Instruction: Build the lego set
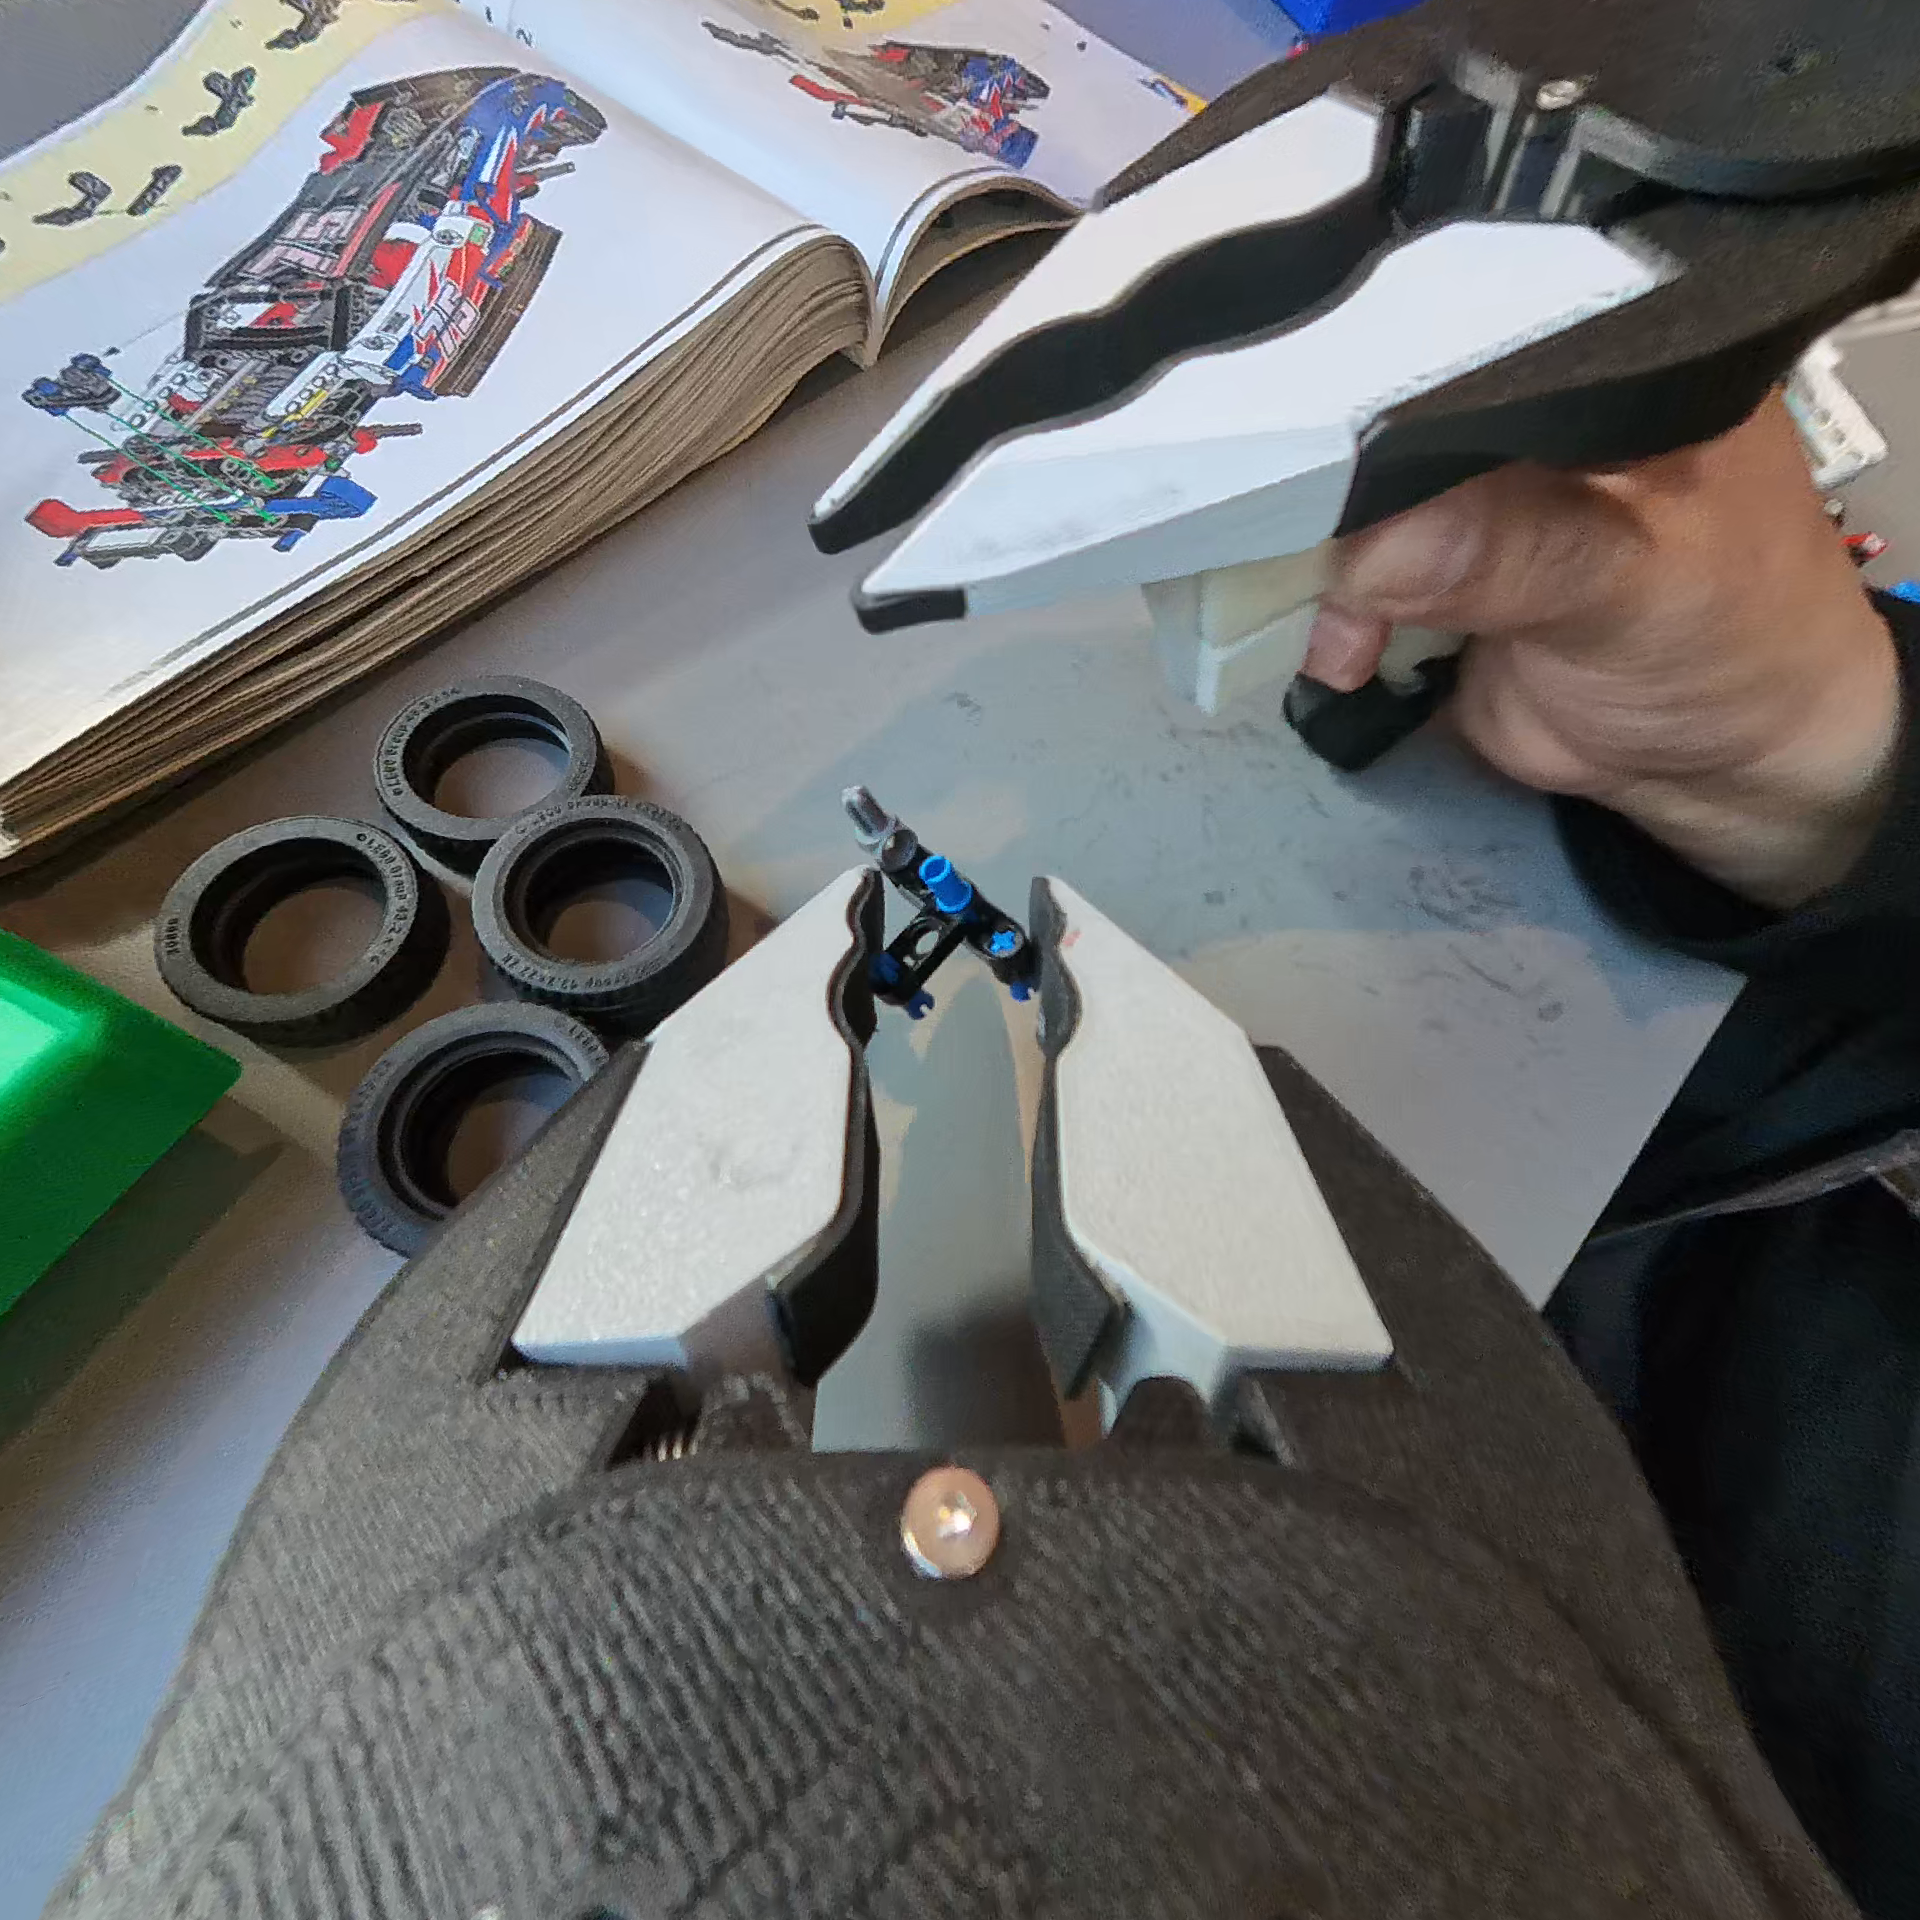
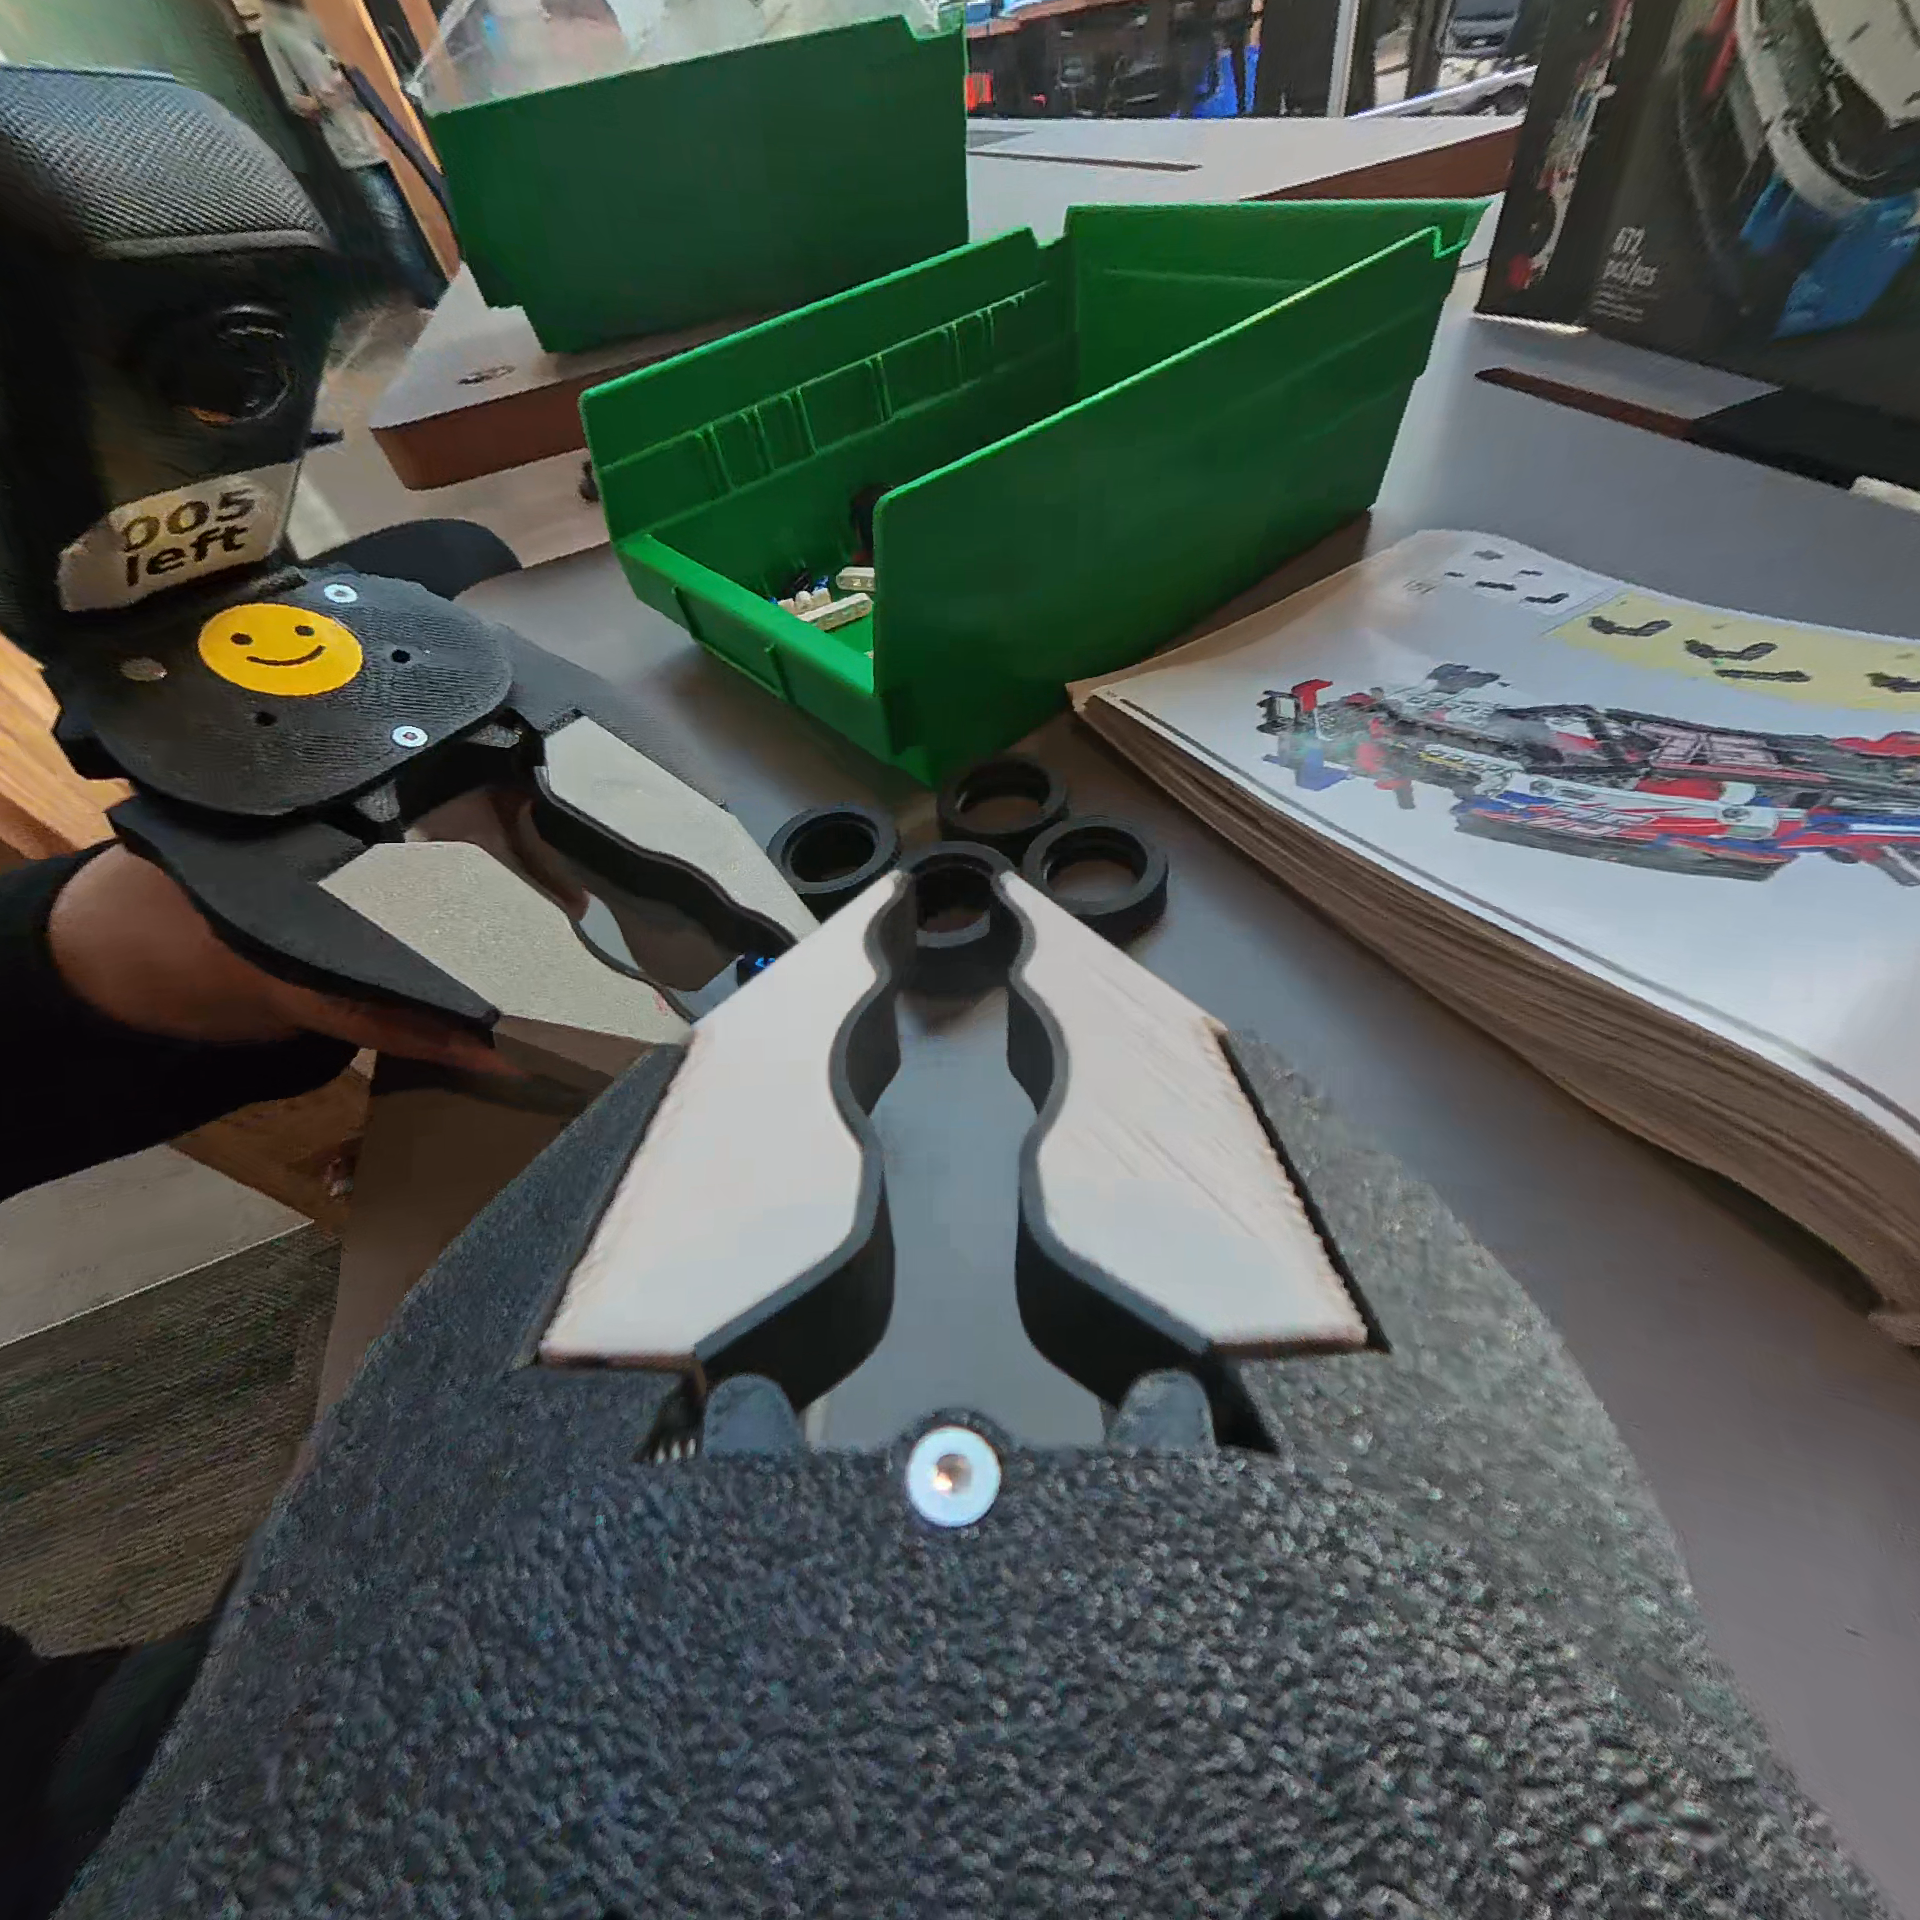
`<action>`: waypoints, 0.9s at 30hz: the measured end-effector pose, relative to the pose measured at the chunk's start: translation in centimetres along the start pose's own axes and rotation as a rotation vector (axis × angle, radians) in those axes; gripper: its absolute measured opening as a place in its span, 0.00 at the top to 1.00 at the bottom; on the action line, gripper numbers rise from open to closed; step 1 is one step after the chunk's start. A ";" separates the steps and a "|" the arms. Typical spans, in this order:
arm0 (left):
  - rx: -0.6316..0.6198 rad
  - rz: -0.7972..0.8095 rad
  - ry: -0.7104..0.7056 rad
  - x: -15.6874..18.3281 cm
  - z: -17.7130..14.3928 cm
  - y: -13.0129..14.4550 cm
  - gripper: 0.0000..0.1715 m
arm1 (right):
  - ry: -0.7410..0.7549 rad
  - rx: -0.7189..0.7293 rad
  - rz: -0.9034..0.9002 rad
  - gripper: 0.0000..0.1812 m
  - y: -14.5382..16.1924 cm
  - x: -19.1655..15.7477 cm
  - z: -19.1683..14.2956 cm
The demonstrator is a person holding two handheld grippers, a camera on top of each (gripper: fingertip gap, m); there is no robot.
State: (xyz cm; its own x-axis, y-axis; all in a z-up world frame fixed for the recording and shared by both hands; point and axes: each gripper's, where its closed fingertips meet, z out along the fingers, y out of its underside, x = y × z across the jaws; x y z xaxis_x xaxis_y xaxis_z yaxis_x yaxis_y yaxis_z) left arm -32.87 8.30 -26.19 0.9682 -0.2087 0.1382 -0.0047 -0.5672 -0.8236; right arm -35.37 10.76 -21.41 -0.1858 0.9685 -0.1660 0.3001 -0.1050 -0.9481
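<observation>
Grey tabletop (image 1: 1091, 748) fills the middle of the left wrist view, with an open instruction booklet (image 1: 436, 343) in the upper left, four black tyres (image 1: 592, 899) clustered at centre left and a green bin (image 2: 997, 540) behind them in the right wrist view. At frame centre the left gripper (image 1: 951, 940) is closed on a small black lego piece (image 1: 930, 914) with blue pins, pinched at the fingertips above the table; its long axis runs diagonally, the grey-tipped end pointing to the upper left, the lower end toward the right finger. From the upper right the right gripper (image 1: 883, 566) reaches in, jaws slightly parted and empty, held by a hand (image 1: 1621, 644); in its own view its tips frame one tyre without touching it.
</observation>
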 end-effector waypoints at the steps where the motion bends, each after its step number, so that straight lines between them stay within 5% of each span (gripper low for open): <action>1: -0.013 0.020 -0.005 0.0 0.0 0.2 0.85 | -0.020 -0.006 0.010 0.91 0.1 -0.2 0.0; 8: 0.004 0.094 0.085 1.6 -0.5 0.2 0.85 | -0.095 -0.036 0.006 0.78 0.6 -1.7 0.0; 11: -0.095 0.242 0.034 1.1 -0.5 1.9 0.85 | -0.156 -0.044 -0.008 0.72 0.9 -3.0 -0.4; 15: -0.190 0.480 0.003 1.7 -1.1 3.7 0.85 | -0.217 -0.127 -0.137 0.87 2.8 -5.6 -1.8; 19: -0.197 0.641 -0.105 0.7 -1.6 3.5 0.85 | -0.088 -0.230 -0.239 0.89 3.4 -5.6 -2.4; 21: -0.189 0.728 -0.124 0.9 -1.8 3.5 0.85 | -0.064 -0.263 -0.326 1.00 3.5 -5.8 -3.0; 25: -0.133 1.011 -0.204 1.5 -2.1 3.4 0.85 | -0.068 -0.160 -0.389 0.99 2.4 -6.5 -4.4; 27: -0.101 1.120 -0.243 1.8 -2.1 3.3 0.85 | -0.049 -0.103 -0.436 0.85 2.0 -6.9 -5.0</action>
State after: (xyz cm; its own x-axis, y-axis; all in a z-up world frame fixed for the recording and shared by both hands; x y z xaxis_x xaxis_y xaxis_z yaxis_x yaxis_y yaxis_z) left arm -31.69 4.33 -27.51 0.4304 -0.4836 -0.7622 -0.9026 -0.2238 -0.3678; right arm -28.81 5.02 -20.78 -0.3589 0.9051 0.2280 0.2747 0.3359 -0.9010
